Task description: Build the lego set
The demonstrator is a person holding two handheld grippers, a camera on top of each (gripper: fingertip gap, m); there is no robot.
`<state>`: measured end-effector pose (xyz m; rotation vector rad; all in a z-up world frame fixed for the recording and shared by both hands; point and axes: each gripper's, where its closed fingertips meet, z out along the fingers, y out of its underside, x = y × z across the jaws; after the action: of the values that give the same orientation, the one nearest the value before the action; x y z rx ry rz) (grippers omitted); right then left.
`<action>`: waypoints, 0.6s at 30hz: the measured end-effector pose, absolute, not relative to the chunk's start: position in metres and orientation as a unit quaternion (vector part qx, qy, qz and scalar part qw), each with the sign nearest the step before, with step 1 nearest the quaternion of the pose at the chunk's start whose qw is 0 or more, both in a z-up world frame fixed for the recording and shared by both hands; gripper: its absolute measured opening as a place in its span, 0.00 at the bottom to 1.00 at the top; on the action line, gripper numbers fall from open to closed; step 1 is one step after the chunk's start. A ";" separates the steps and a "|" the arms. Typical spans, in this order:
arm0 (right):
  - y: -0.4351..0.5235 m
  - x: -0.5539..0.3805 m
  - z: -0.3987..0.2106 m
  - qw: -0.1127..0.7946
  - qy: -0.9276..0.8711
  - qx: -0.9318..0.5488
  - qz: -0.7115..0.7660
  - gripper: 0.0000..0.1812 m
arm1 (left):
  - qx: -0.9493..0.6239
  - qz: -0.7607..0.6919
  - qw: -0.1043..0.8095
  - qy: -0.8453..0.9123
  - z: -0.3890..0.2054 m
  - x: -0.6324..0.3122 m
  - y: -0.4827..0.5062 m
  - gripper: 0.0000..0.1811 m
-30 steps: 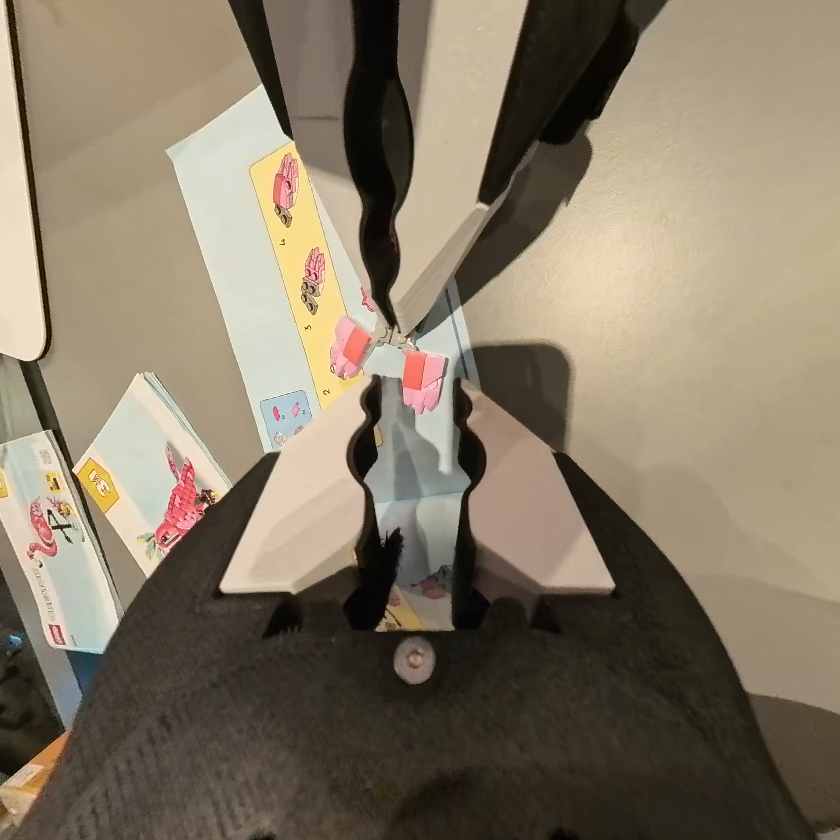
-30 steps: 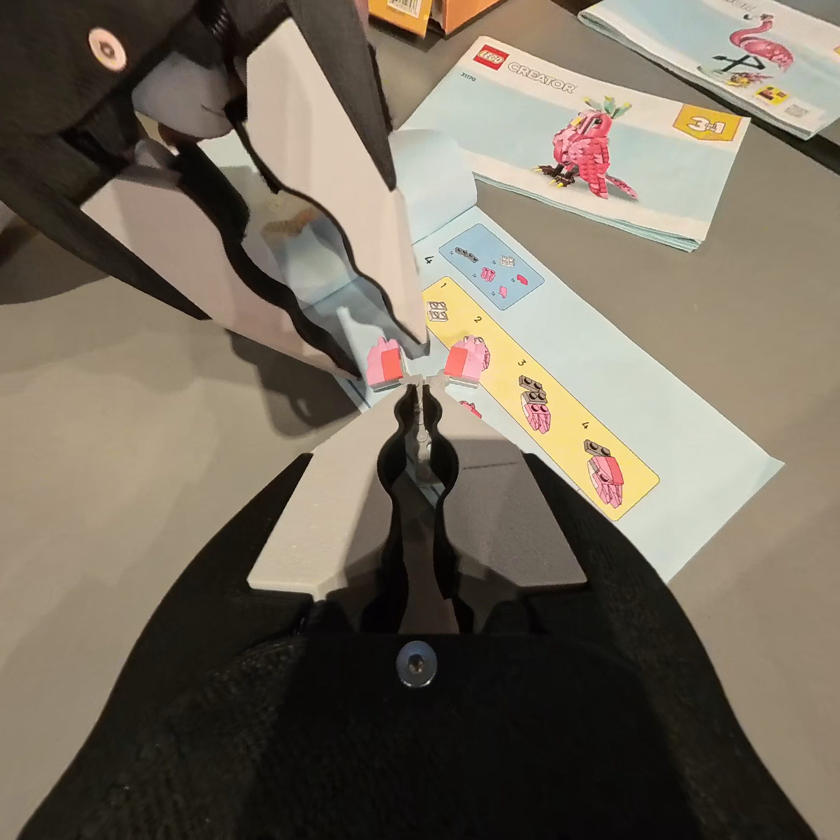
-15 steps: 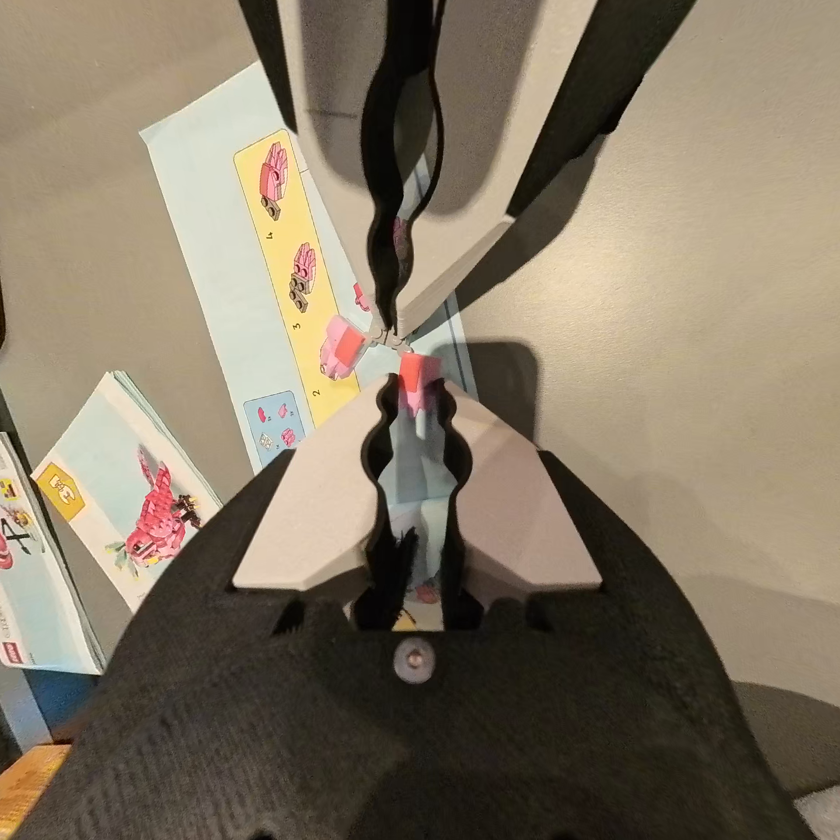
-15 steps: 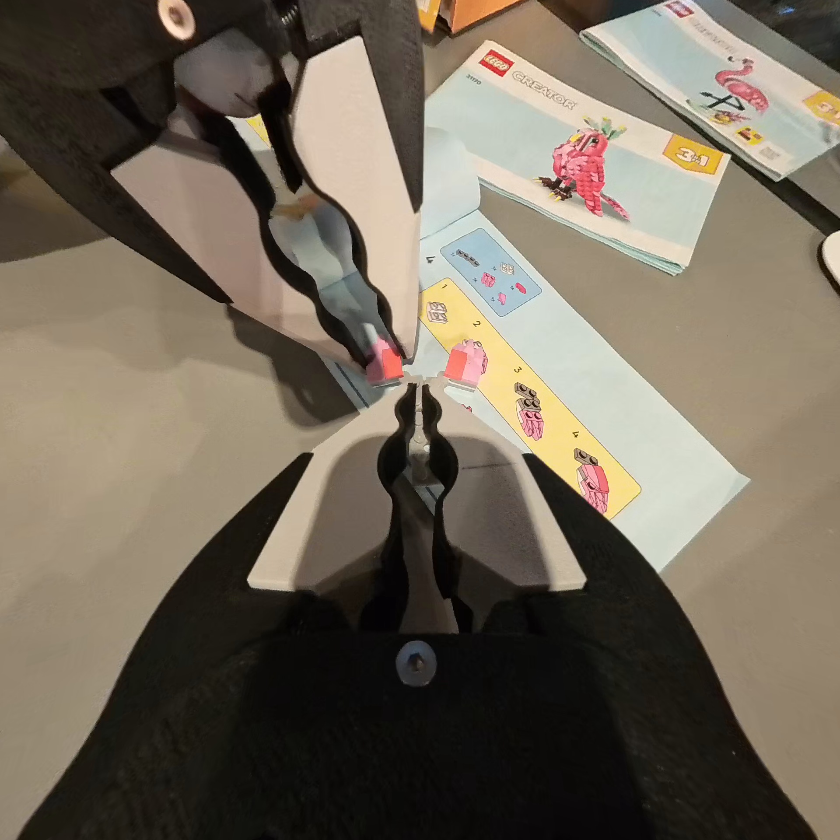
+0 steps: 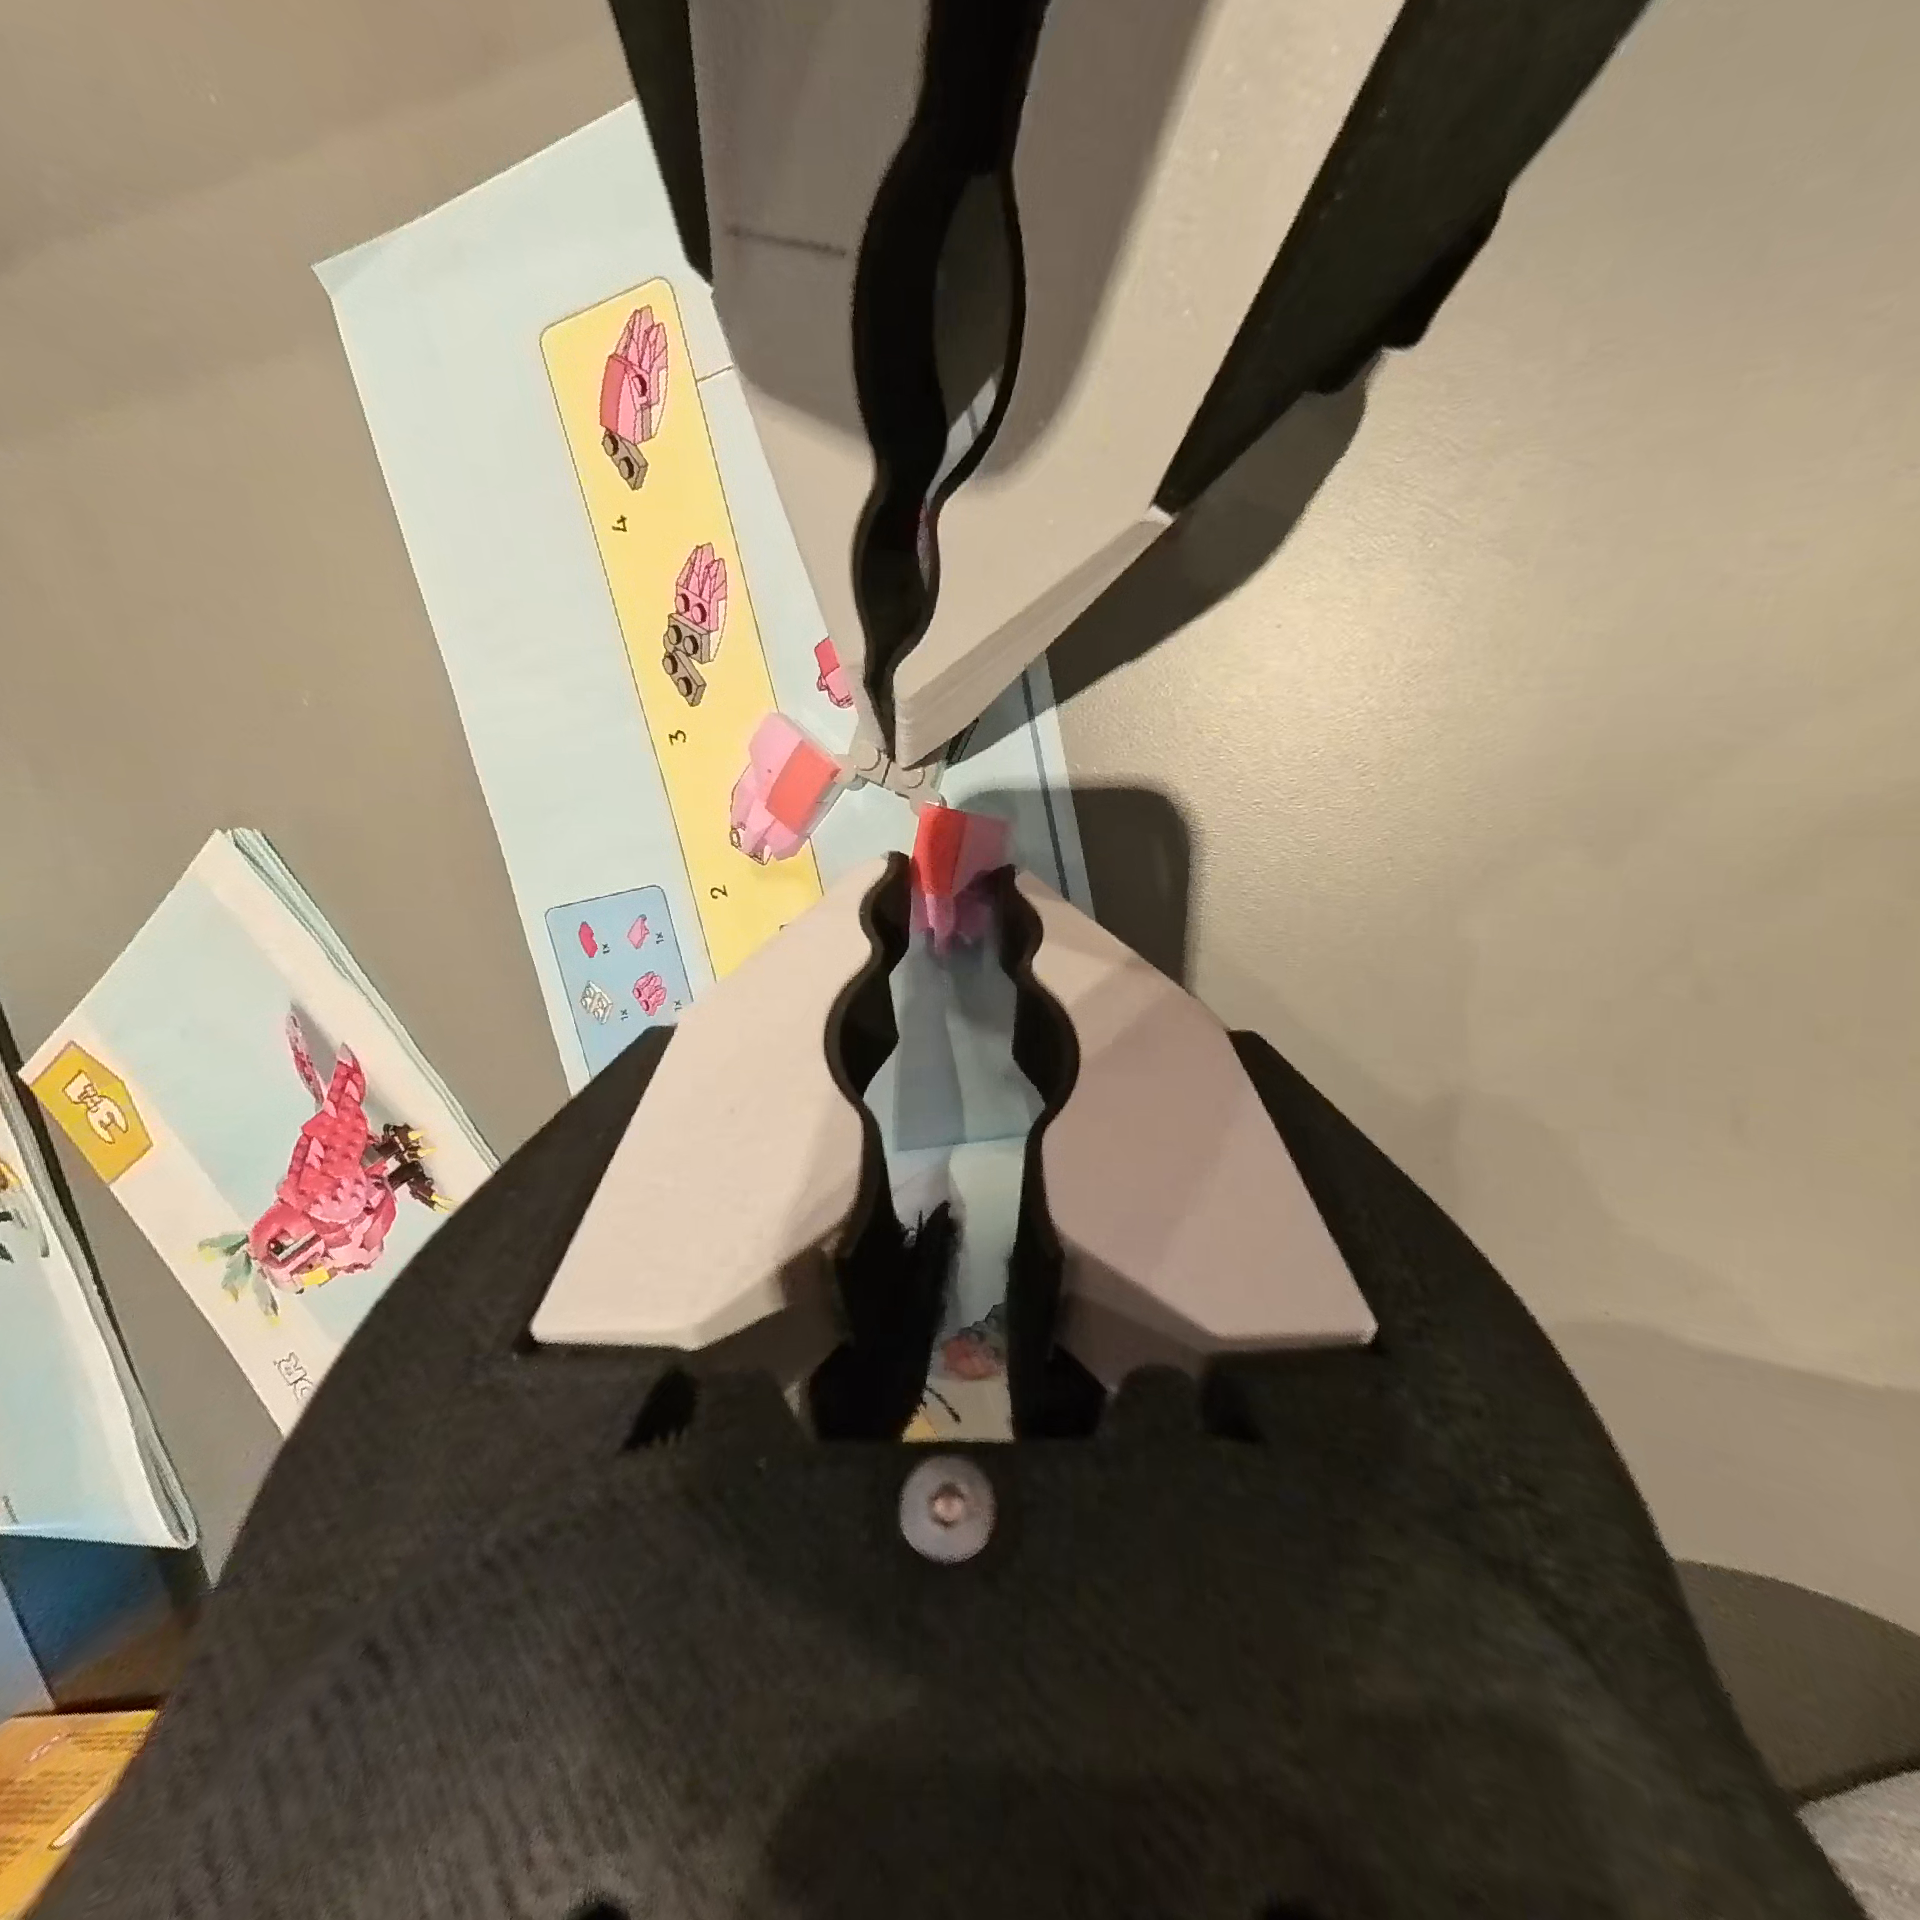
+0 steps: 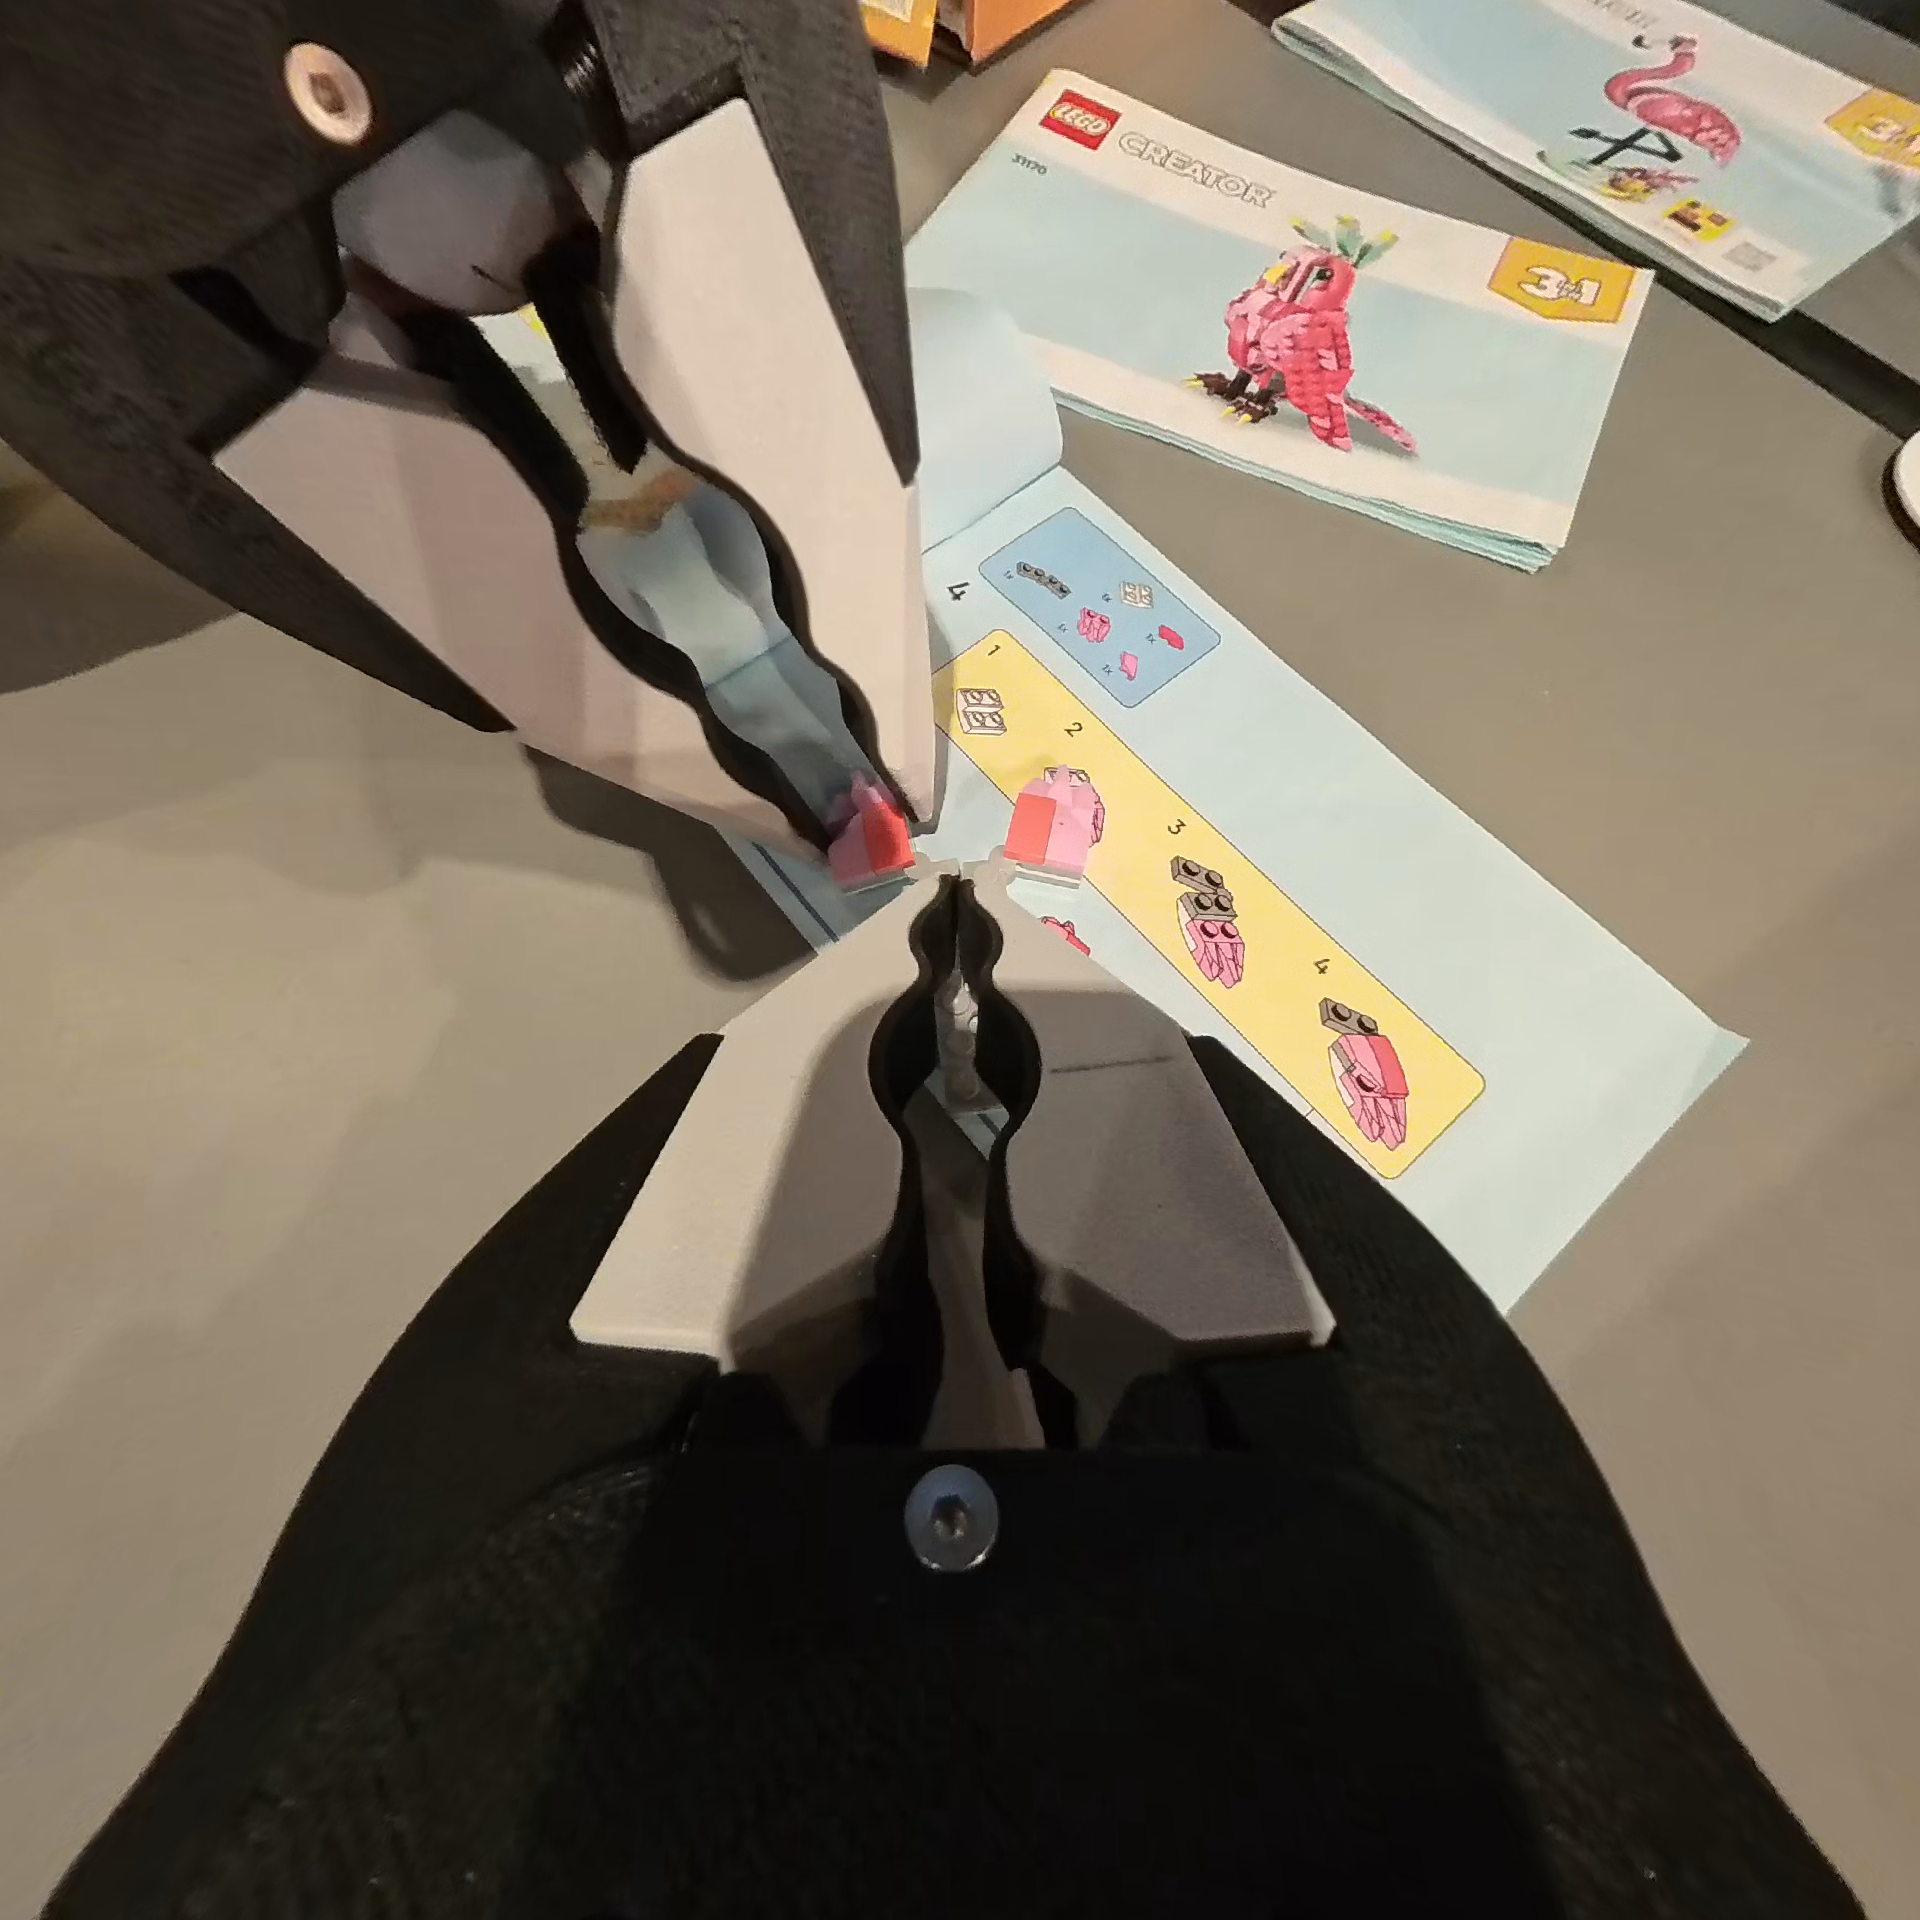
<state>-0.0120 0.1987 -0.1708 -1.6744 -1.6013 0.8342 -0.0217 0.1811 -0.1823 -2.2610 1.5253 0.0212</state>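
Note:
My right gripper [image 6: 953,888] is shut on a small grey Lego stem [image 6: 958,1039] and holds it above the open instruction page [image 6: 1299,831]. A pink-and-red foot piece hangs on each side of the stem's tip. The right foot [image 6: 1049,831] is free. My left gripper [image 5: 951,878] comes in from the opposite side and is shut on the other foot [image 5: 956,862], its fingertips pinching it from both sides. In the left wrist view the right gripper [image 5: 894,743] comes down from the top, with the free foot [image 5: 784,800] beside it.
A closed booklet with a pink bird on its cover [image 6: 1299,260] lies behind the open page, and a flamingo booklet [image 6: 1662,125] lies farther back. An orange box [image 6: 987,21] sits at the far edge. The table [image 6: 312,1039] is grey. The grippers are tip to tip, or close to it.
My left gripper moved forward onto the near pink foot and its fingers closed around it. The right gripper kept hold of the grey stem and stayed about where it was.

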 end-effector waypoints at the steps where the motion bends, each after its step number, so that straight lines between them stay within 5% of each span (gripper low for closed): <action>1: 0.200 -0.012 -0.170 0.340 -0.612 -0.641 0.315 0.00 | -0.812 0.007 0.206 0.546 -0.182 -0.022 0.181 0.09; 7: 0.206 -0.004 -0.170 0.335 -0.617 -0.644 0.304 0.19 | -0.812 0.009 0.206 0.546 -0.182 -0.023 0.182 0.09; 18: 0.206 -0.005 -0.171 0.351 -0.646 -0.622 0.270 0.08 | -0.808 0.016 0.214 0.549 -0.179 -0.025 0.183 0.09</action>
<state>-0.0048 0.2063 -0.1712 -1.6099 -1.6724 0.6996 -0.0251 0.1830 -0.1790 -2.2411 1.5225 0.0439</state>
